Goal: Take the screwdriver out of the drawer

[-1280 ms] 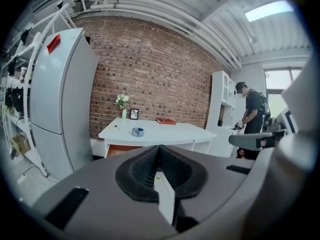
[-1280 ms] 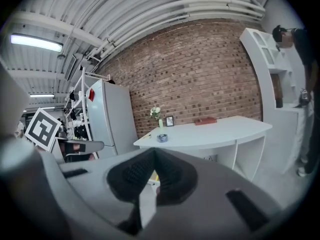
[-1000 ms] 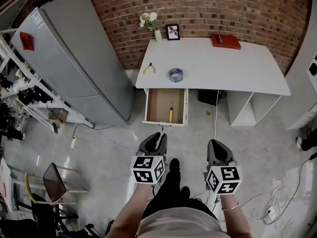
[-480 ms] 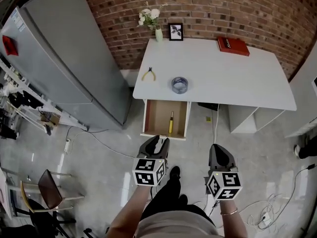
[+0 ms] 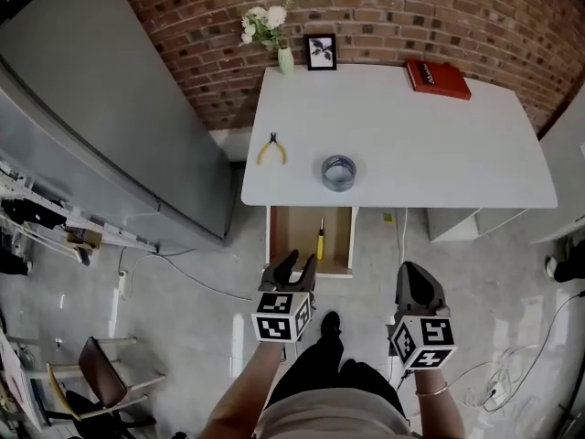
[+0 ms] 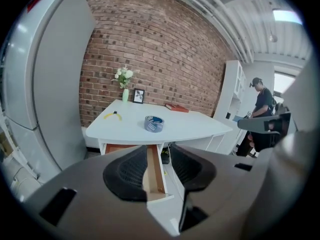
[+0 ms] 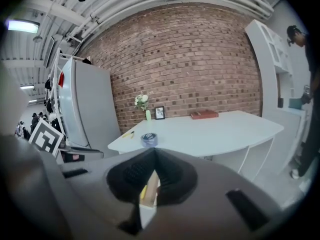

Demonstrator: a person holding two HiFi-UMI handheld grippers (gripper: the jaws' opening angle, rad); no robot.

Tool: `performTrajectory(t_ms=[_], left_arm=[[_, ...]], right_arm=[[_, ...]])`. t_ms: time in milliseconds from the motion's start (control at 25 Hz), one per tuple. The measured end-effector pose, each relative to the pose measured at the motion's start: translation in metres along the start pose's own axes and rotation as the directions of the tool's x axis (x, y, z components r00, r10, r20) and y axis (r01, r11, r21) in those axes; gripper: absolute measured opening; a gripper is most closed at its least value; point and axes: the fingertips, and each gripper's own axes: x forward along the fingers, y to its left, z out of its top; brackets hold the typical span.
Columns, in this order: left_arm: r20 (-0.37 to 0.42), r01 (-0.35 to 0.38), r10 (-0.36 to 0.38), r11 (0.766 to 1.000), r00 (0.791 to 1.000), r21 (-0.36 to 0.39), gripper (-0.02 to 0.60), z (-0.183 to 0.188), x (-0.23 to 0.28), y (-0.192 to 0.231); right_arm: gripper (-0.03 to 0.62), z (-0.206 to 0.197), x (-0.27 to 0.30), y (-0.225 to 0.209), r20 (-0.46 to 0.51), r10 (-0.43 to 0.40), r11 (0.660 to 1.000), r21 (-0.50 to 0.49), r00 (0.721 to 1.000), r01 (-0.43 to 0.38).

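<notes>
Lying lengthwise near the middle of the open drawer (image 5: 285,236), the yellow-handled screwdriver (image 5: 319,237) sits just below the white table's (image 5: 411,144) front edge. We hold our left gripper (image 5: 294,265) near the drawer's front. Its jaws have just been opening and stand wide, nothing between them. Our right gripper (image 5: 413,271) hangs alongside, jaws closed and empty.

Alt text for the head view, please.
From above: left tongs, jaws just opened and empty, and shut right tongs point toward an open drawer holding a screwdriver, under a desk with tape, pliers and a book.
</notes>
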Motion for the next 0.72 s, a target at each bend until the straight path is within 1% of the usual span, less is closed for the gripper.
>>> performTrajectory(t_ms=[160, 400, 560, 720], left_arm=[[-0.045, -0.005, 0.005, 1.0, 0.999, -0.021, 0.146, -0.01, 0.017, 0.015], [-0.096, -0.011, 0.009, 1.0, 0.995, -0.013, 0.158, -0.027, 0.046, 0.021], [-0.121, -0.023, 0.022, 1.0, 0.992, -0.009, 0.158, -0.038, 0.068, 0.026], [-0.147, -0.036, 0.034, 0.999, 0.989, -0.01, 0.155, -0.054, 0.087, 0.031]], right_arm=[[0.002, 0.001, 0.014, 0.003, -0.016, -0.01, 1.0, -0.002, 1.0, 0.01], [0.002, -0.008, 0.033, -0.001, -0.034, -0.012, 1.0, 0.0, 0.999, 0.012], [0.002, -0.023, 0.049, -0.004, -0.048, -0.005, 1.0, 0.021, 0.999, 0.006], [0.002, -0.049, 0.068, -0.003, -0.085, 0.029, 0.999, 0.034, 0.996, -0.026]])
